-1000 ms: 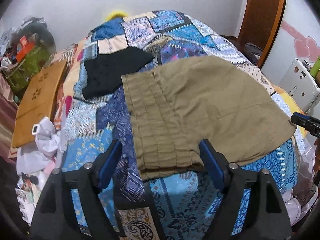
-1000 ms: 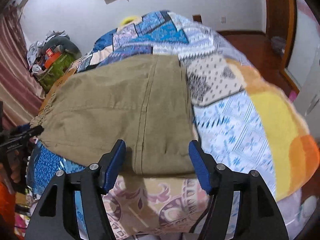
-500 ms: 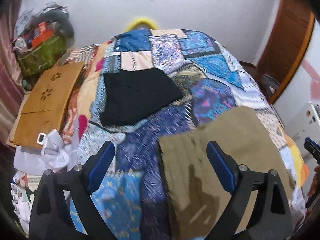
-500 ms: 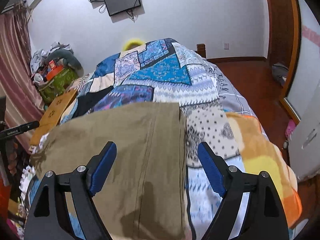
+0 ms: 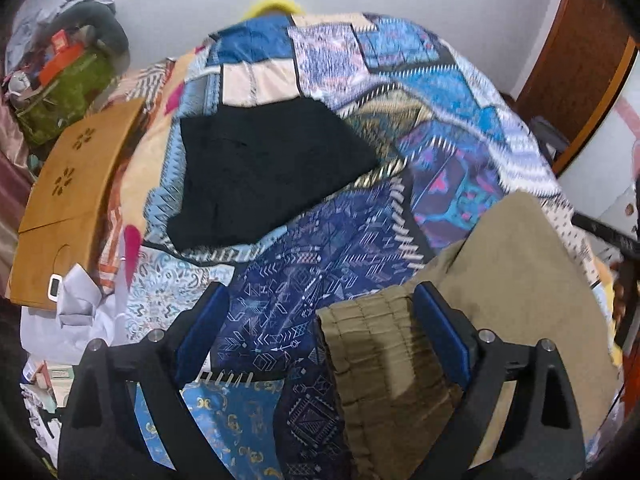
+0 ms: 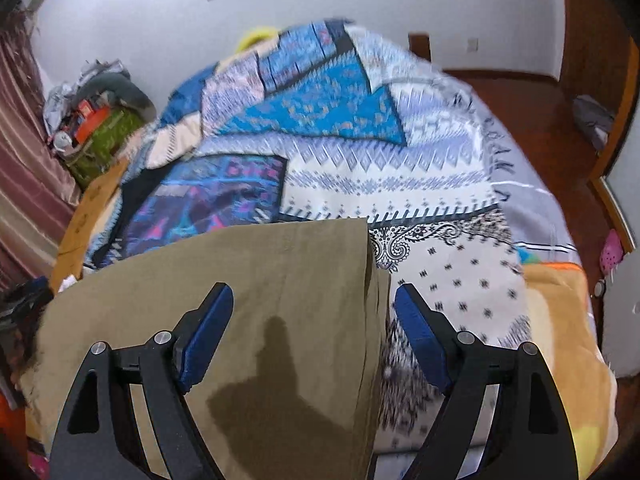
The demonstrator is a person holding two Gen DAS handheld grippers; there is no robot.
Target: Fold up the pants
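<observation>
Khaki woven pants (image 6: 248, 304) flat on patchwork quilt (image 6: 400, 184), already doubled leg over leg by the look of it; crosswise folds not yet done. Ribbed elastic waistband (image 5: 380, 352) between left gripper (image 5: 320, 328) fingers, hem end under right gripper (image 6: 312, 320). Both spread wide, gripping nothing. Folded black garment (image 5: 264, 168) farther back.

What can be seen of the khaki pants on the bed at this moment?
The khaki pants are olive-tan woven cloth, lying flat on the patchwork quilt near the bed's front edge, apparently folded, with one layer's edge stepping past the other. The gathered, ribbed elastic waistband lies between the open fingers of the left tool; a straight side edge sits within the open right tool. Whether either tool touches the cloth is unclear; a shadow falls on it.
</observation>
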